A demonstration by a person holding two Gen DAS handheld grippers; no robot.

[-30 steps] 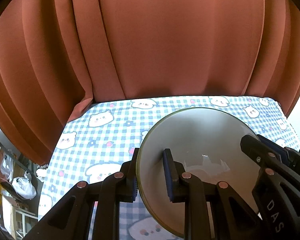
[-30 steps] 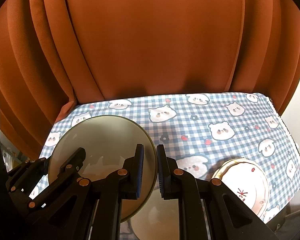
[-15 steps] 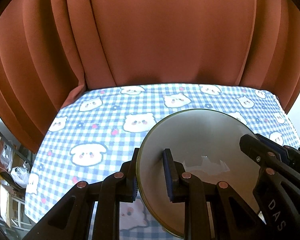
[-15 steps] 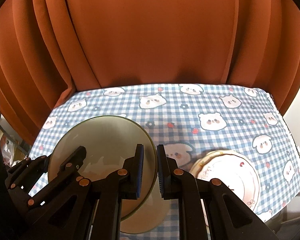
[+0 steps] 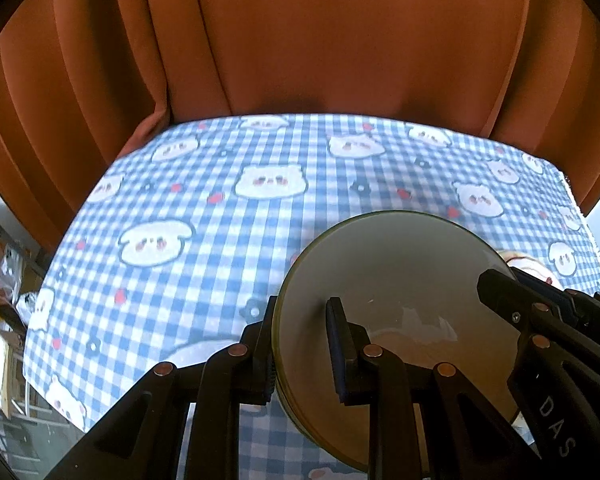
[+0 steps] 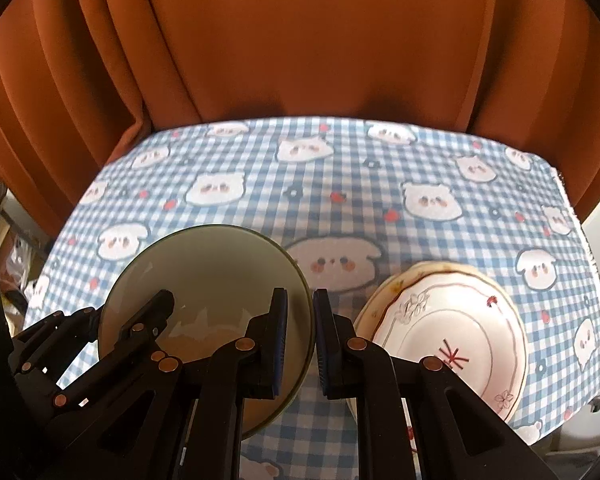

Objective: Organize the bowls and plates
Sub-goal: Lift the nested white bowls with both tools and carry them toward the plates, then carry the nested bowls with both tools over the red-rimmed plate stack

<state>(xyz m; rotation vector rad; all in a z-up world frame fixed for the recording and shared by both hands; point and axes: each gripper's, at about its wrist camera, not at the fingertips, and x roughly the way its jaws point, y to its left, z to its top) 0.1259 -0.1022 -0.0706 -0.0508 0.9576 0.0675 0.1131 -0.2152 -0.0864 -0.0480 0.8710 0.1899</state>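
Observation:
A pale green plate point(image 5: 388, 280) is held above the table by both grippers. My left gripper point(image 5: 302, 344) is shut on its left rim, one finger under, one over. My right gripper point(image 6: 300, 336) is shut on its right rim; the plate also shows in the right wrist view point(image 6: 208, 272). My right gripper shows in the left wrist view too, on the plate's right edge. A white floral plate point(image 6: 452, 328) lies on the table at the right, on top of another plate.
The table has a blue checked cloth with bear prints point(image 5: 228, 216). An orange curtain point(image 5: 340, 40) hangs behind it. The table's right edge point(image 6: 580, 220) and left edge point(image 5: 52, 280) drop off to the floor and clutter.
Both grippers have moved with the green plate toward me and upward, so more of the table and the white floral plate show. Both grips are unchanged.

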